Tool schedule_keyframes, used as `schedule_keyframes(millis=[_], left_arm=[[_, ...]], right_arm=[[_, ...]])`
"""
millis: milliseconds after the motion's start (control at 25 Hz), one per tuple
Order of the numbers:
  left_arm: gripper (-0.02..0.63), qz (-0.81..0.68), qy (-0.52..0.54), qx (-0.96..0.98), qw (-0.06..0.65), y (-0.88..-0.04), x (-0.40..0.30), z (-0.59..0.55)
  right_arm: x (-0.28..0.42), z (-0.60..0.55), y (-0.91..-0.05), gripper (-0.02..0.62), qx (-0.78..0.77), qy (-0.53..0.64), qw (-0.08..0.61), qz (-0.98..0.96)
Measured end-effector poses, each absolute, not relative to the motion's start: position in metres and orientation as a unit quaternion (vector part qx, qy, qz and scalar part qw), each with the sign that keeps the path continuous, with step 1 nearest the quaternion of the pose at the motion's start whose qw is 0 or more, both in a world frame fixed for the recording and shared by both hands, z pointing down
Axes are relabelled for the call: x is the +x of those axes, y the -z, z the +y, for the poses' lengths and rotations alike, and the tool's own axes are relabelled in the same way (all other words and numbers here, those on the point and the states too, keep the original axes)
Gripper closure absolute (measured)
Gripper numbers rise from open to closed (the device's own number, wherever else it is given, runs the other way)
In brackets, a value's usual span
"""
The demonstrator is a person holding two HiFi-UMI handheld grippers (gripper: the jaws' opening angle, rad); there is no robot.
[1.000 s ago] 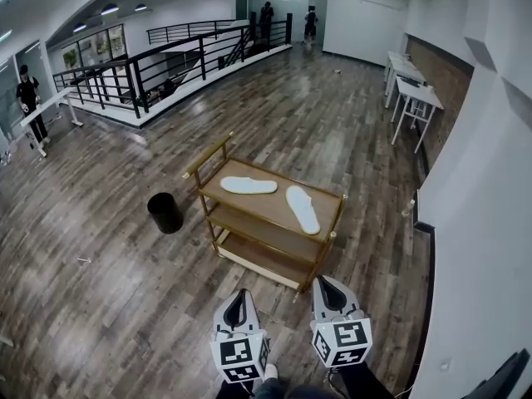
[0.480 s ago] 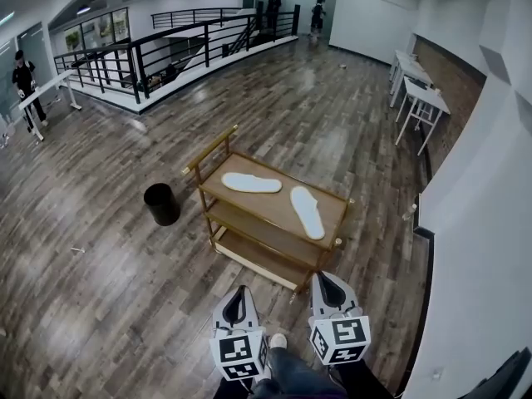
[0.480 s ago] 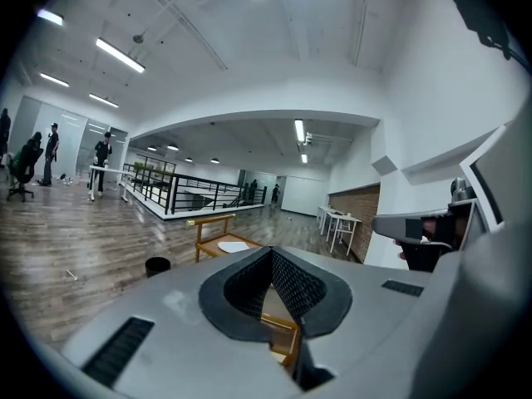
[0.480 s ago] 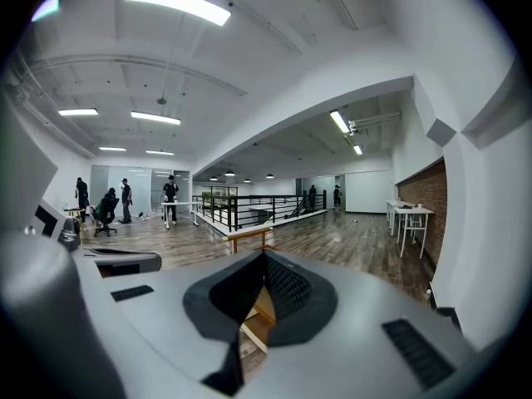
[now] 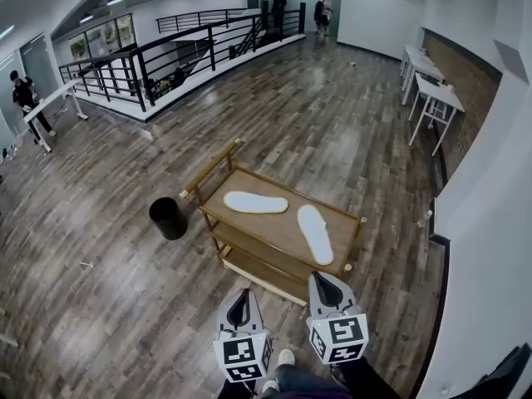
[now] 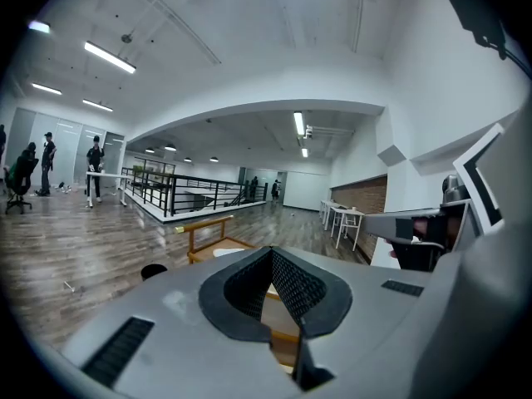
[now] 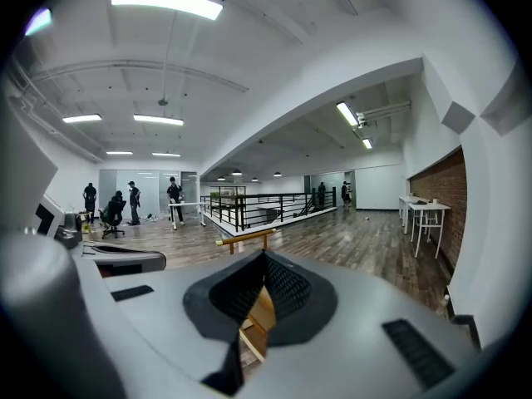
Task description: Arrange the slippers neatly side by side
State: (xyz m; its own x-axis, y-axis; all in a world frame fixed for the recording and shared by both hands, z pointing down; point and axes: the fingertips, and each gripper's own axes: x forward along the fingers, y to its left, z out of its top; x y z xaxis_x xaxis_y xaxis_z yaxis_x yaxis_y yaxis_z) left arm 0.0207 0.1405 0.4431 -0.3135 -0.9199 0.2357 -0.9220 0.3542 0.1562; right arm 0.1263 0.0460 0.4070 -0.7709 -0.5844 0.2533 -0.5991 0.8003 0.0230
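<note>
Your left gripper (image 5: 242, 293) and right gripper (image 5: 319, 279) had jaws clenched, empty. Beyond them, on a wooden cart (image 5: 274, 227), one slipper (image 5: 255, 202) lay angled away from the other slipper (image 5: 315, 233).

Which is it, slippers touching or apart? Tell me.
Apart. The head view shows bare cart top between the left slipper and the right slipper.

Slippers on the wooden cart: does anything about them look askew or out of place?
Yes. On the top of the wooden shelved cart, the two flat white slippers lie apart and angled to each other: one crosswise toward the far left, the other lengthwise near the right, not side by side.
</note>
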Motion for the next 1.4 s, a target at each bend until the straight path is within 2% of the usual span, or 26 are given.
schedule_keyframes(millis=[760, 1400], left_arm=[[0.606, -0.793, -0.026, 0.593, 0.139, -0.448, -0.020, 0.010], [0.606, -0.685, -0.072, 0.711, 0.142, -0.466, -0.165, -0.127]], right_arm=[[0.124, -0.076, -0.429, 0.597, 0.362, -0.062, 0.127, -0.921], [0.027, -0.178, -0.445, 0.598, 0.503, -0.108, 0.103, -0.851]])
